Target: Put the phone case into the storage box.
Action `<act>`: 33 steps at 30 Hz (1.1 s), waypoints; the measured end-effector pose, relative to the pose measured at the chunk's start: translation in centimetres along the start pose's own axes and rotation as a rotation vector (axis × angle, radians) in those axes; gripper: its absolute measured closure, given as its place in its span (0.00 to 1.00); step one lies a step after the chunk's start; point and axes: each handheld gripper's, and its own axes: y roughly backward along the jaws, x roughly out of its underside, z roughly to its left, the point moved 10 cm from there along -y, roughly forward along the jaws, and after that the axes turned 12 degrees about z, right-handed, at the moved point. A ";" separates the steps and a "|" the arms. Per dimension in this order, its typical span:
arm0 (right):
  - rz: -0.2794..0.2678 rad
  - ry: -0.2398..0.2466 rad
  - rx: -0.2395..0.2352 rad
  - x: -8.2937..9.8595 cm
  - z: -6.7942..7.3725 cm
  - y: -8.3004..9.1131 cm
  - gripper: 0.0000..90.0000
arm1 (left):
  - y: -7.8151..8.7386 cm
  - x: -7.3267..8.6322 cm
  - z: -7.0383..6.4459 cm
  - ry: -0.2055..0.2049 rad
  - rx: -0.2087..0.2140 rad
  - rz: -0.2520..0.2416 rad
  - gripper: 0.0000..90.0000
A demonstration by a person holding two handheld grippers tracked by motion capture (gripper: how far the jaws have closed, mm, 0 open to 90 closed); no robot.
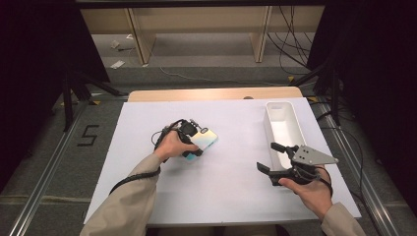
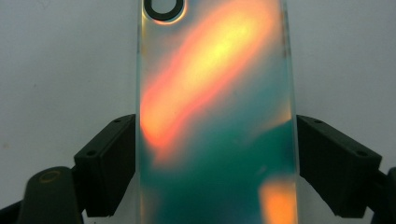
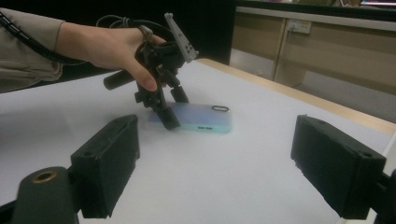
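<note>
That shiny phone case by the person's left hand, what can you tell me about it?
The phone case is a slim rounded rectangle with an iridescent skin, pale blue-white from above, orange and teal up close, looking like glossy plastic. A dark-ringed oval camera cutout sits at one end. It lies flat on the white table, left of the white bin. The left gripper clamps its long edges.

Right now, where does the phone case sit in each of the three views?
High view: the phone case lies left of centre, in the left gripper.
Left gripper view: it runs up the middle between the jaws.
Right gripper view: it lies centre, beyond the open jaws.
Shared landmark: the white table.
</note>
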 end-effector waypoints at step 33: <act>0.001 -0.007 0.015 -0.2 -0.1 -0.2 0.18 | 3.6 1.0 -1.1 0.034 0.014 -0.319 0.19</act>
